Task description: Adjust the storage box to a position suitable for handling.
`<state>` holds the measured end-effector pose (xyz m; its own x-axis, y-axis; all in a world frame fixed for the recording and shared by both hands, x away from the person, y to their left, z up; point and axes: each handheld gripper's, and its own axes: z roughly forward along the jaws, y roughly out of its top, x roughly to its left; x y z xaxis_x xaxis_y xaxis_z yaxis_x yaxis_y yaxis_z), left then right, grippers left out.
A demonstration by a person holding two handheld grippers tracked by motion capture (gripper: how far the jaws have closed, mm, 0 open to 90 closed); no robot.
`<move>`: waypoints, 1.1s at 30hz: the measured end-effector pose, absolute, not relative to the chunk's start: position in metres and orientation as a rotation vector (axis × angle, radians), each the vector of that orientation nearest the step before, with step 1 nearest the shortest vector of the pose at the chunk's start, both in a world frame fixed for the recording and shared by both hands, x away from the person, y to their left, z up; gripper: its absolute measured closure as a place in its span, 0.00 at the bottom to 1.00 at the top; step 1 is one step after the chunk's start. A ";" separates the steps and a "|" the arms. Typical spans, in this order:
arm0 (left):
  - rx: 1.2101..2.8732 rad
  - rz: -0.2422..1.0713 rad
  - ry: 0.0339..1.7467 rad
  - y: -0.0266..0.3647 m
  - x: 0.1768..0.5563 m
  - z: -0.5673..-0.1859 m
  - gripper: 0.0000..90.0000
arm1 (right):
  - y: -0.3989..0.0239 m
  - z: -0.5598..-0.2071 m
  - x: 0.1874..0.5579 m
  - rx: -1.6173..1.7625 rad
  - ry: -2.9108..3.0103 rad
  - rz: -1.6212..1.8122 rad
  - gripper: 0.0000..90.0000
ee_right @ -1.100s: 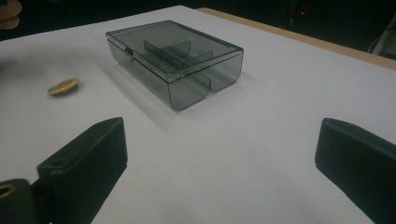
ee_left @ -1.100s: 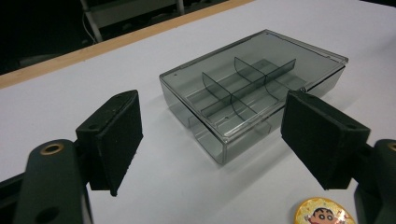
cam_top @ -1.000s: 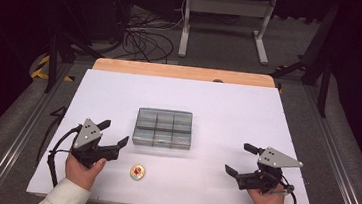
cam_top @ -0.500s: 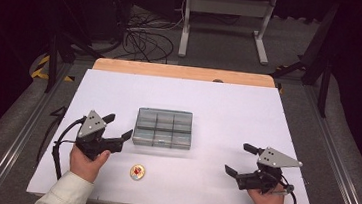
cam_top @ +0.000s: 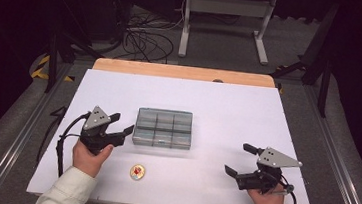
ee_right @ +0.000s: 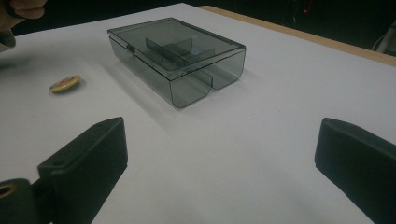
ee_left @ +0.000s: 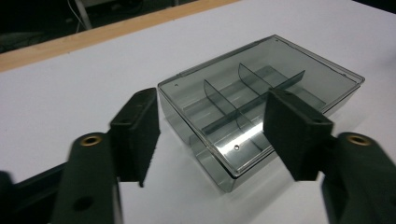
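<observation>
Left claw (cam_top: 122, 128) sits just beside the left short end of the smoky clear plastic box (cam_top: 163, 128) mid-desk (cam_top: 229, 101); its jaws have just been closing, still apart, straddling the box's near corner without seeming to touch it. Box is rectangular, lid down, thin dividers inside. Right claw (cam_top: 238, 160) rests well apart with jaws wide; a small round yellow badge (cam_top: 137, 171) lies near the front edge.

Table (cam_top: 229, 101): white top, wooden strip (cam_top: 184, 72) along its far edge
Floor (cam_top: 214, 50): grey carpet — black cables (cam_top: 142, 40) coiled on it (left of centre)
Furniture: pale metal stand (cam_top: 224, 23) behind the table
Light: bright on the table — dark beyond
</observation>
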<state>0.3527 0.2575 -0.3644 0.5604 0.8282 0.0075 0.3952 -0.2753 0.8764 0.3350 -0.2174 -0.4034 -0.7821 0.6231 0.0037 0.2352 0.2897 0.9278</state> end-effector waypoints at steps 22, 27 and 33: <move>2.067 0.473 1.150 0.251 0.395 -0.373 1.00 | -0.217 -0.404 0.335 0.773 2.208 1.491 0.03; 2.101 0.428 1.185 0.249 0.406 -0.378 1.00 | -0.217 -0.404 0.335 0.773 2.209 1.489 0.04; 2.135 0.374 1.245 0.248 0.417 -0.386 1.00 | -0.217 -0.404 0.336 0.773 2.210 1.491 0.04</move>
